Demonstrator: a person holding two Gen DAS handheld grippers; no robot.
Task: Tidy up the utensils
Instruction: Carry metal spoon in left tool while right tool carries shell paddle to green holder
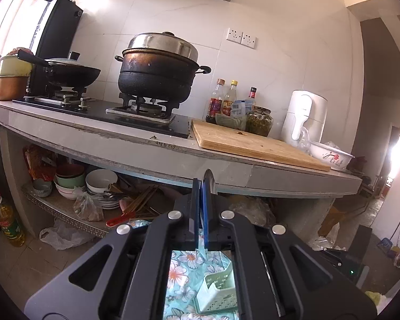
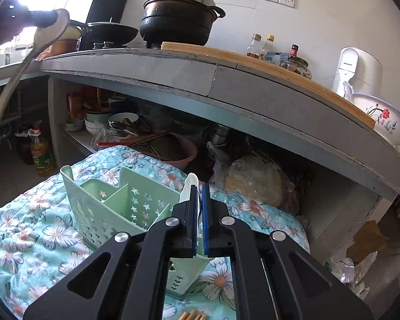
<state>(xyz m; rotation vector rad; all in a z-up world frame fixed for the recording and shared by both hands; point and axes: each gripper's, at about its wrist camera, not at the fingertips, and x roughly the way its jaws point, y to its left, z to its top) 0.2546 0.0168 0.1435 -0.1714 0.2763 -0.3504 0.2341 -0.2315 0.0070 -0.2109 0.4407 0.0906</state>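
My left gripper (image 1: 203, 186) is shut on a metal spoon (image 1: 209, 180), held edge-on high above the floral cloth; the same spoon (image 2: 44, 32) shows at the upper left of the right wrist view, bowl up with its handle hanging down. My right gripper (image 2: 199, 189) is shut on a white spoon (image 2: 190, 186), just to the right of a pale green utensil caddy (image 2: 114, 202) with empty compartments. The caddy also shows below my left gripper (image 1: 218, 290). Wooden chopstick ends (image 2: 192, 315) lie on the cloth at the bottom edge.
The caddy stands on a floral cloth (image 2: 26, 240). Behind runs a concrete counter (image 1: 136, 152) with a cutting board (image 1: 253, 144), a black pot (image 1: 160, 66), a wok (image 1: 69, 73), bottles and a flowered bowl (image 1: 330, 154). A shelf under it holds bowls and chopsticks (image 1: 98, 186).
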